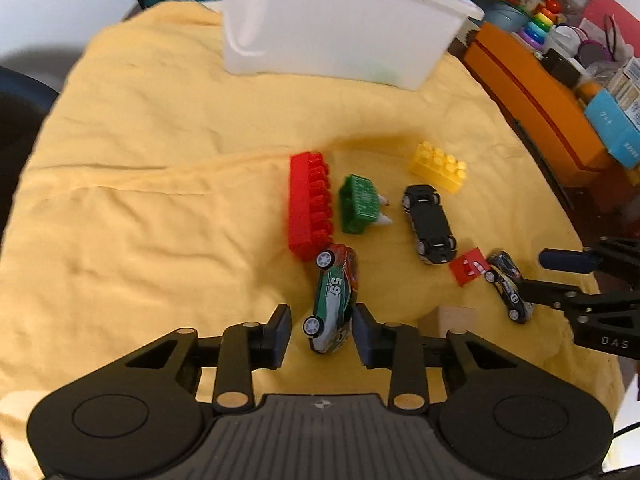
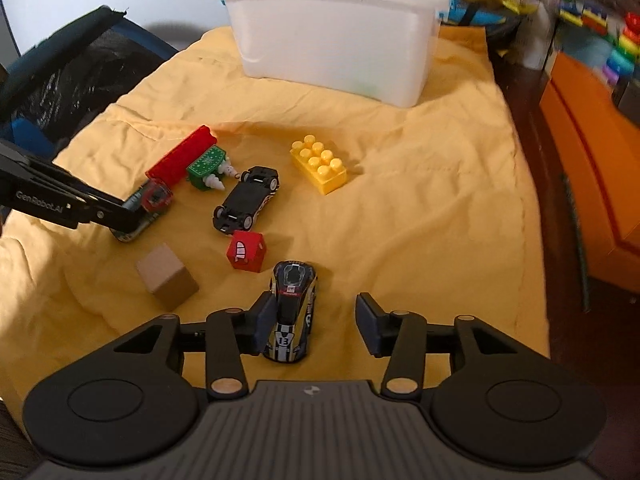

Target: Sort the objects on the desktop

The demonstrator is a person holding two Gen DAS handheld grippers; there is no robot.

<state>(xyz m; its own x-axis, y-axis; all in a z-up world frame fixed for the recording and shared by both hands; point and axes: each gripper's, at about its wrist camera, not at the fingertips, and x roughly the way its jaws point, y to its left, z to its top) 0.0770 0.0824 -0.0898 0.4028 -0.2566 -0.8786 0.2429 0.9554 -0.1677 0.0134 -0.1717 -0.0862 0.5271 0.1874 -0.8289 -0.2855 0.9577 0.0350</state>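
Yellow cloth (image 1: pixel 140 208), soft and creased, covers the whole work surface. At its far edge stands a white bin (image 2: pixel 336 36), translucent plastic with a rolled rim and smooth walls; something green shows faintly through the wall near its base.

Toys lie in a loose cluster mid-cloth. A long red brick (image 1: pixel 308 204) lies on its side, studs facing the green block (image 1: pixel 358 204), which is just beside it and has two white cone-shaped pieces sticking out of it. A yellow brick (image 2: pixel 320 164), studs up, sits apart nearer the bin. A black car (image 2: pixel 246 200) lies upside down, wheels and chassis showing. A tan wooden cube (image 2: pixel 166 276) and a small red cube (image 2: pixel 246 250) with a white printed mark are nearer the grippers.

Left gripper (image 1: pixel 322 330): low over the cloth, jaws partly open, straddling the green-and-white car (image 1: pixel 334 300), marked 59 and tipped on its side; the right pad is at the car, the left pad shows a gap.

Right gripper (image 2: pixel 316 326): jaws wide around the dark car (image 2: pixel 292 312), marked 13 and upright; the left pad touches it, the right pad is well apart.
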